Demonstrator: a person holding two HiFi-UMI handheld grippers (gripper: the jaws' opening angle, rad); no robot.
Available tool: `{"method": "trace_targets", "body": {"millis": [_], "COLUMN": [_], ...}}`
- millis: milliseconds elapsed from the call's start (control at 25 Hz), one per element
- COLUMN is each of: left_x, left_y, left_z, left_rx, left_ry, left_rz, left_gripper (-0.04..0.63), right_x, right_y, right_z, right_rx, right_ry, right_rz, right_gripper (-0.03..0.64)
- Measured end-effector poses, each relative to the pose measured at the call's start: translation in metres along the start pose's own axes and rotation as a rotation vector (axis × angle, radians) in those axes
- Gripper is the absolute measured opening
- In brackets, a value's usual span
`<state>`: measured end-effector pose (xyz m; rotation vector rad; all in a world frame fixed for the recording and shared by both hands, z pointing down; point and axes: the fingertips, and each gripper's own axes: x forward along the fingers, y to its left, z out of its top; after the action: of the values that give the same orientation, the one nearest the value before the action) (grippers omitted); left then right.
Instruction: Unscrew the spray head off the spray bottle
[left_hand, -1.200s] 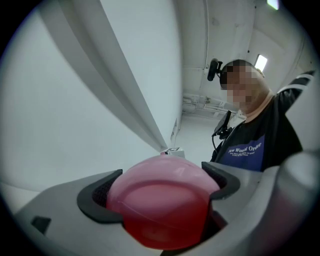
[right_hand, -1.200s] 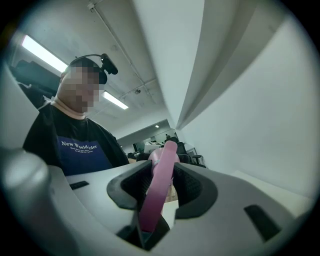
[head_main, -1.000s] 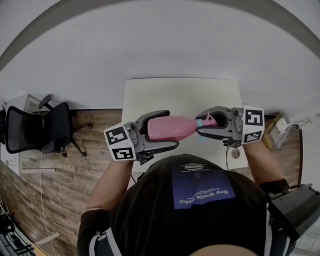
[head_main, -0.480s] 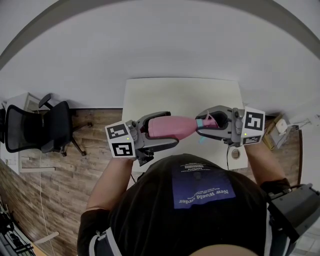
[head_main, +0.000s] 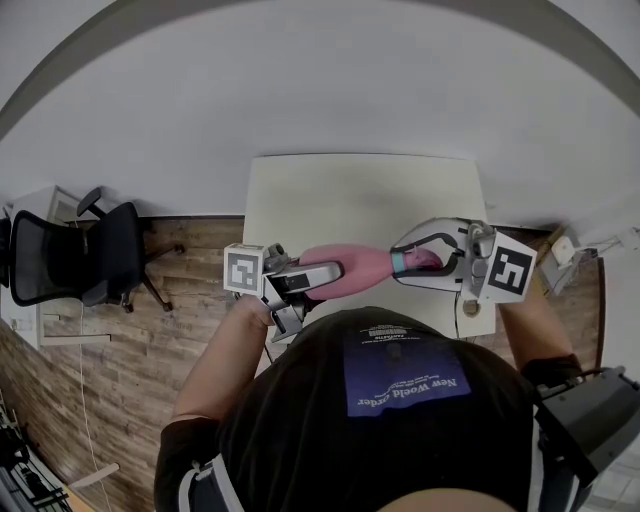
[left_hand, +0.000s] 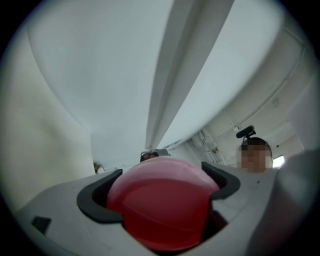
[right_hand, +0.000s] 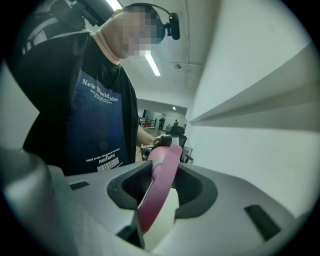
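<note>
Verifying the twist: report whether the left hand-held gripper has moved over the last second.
Yes. The left hand-held gripper rolled about the pink spray bottle, staying beside the white table's left edge.

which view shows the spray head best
The right gripper view: the spray head sits close and central, clamped by the right gripper. The head view shows it small, side-on, beside its teal collar. The left gripper view shows only the spray bottle's base; the head is hidden.

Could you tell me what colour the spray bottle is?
Pink; the bottle shows best in the head view.
</note>
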<state>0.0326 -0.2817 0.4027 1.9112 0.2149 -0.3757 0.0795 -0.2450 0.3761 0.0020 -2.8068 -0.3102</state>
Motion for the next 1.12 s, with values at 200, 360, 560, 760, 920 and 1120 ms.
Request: {"method": "trace_targets", "body": {"millis": [200, 360, 560, 760, 920, 1120], "left_x": [-0.003, -0.004, -0.005, -0.001, -0.001, -0.006], "left_y": [0.01, 0.015, 0.011, -0.001, -0.003, -0.005], "left_z": [-0.004, -0.009, -0.003, 0.004, 0.006, 0.011], "left_rx": [-0.075, -0.136, -0.035, 0.232, 0.306, 0.364], "left_ry": [0.004, -0.003, -0.02, -0.012, -0.012, -0.025], "left_rz": [0.049, 0.055, 0.054, 0.067, 0.083, 0.094], "left_gripper": [0.502, 0.502, 0.502, 0.502, 0.503, 0.502], "right_x": [0.004, 0.006, 0.007, 0.005, 0.005, 0.005], "right_y": [0.006, 0.009, 0.005, 0.0, -0.002, -0.007], "right_z": [-0.01, -0.016, -0.017, -0.017, -0.016, -0.012], "right_rx": [-0.168, -0.278, -0.351, -0.349, -0.345, -0.346], "right_ry": [0.129, 0.218, 0.256, 0.267, 0.267, 0.266], "right_rz": [0.03, 0.013, -0.017, -0.061, -0.071, -0.082], "right_gripper": [0.129, 0.129, 0.129, 0.129, 0.13, 0.135]}}
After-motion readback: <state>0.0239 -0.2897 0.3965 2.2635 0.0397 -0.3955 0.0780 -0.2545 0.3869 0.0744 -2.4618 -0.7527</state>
